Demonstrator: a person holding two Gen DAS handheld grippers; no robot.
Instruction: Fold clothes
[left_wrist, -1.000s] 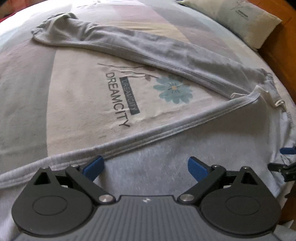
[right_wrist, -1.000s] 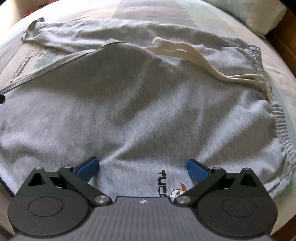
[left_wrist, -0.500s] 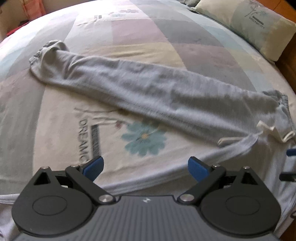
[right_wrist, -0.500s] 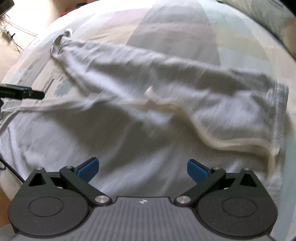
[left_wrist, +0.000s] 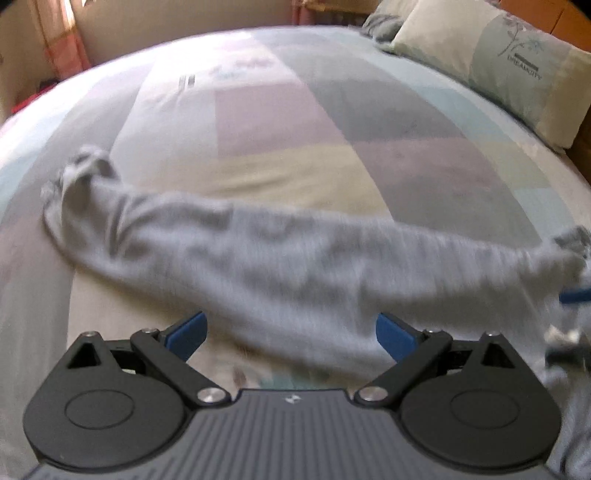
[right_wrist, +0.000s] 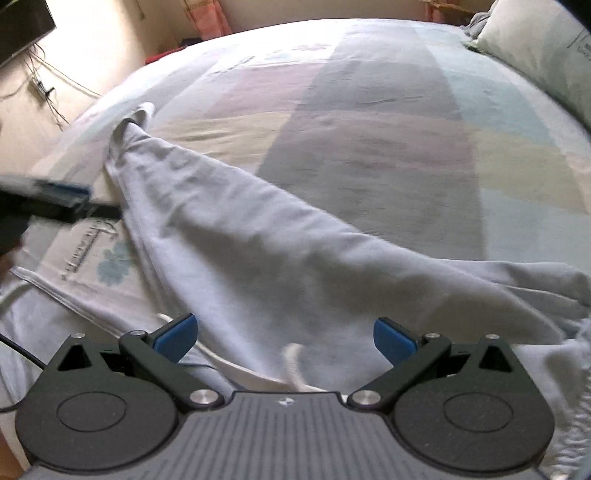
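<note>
Hovering over the trousers (right_wrist: 280, 236) with jaws wide, both grippers — left (left_wrist: 291, 332), right (right_wrist: 284, 334) — risk snagging the drawstring (right_wrist: 291, 358) beside them.

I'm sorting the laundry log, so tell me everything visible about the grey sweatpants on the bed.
The grey sweatpants are soft, heathered jersey with a cream drawstring loose at the waist. One leg stretches flat across the patchwork bedspread, its gathered cuff at the far end. Motion blurs the fabric. Both grippers are open, gripping nothing.
</note>
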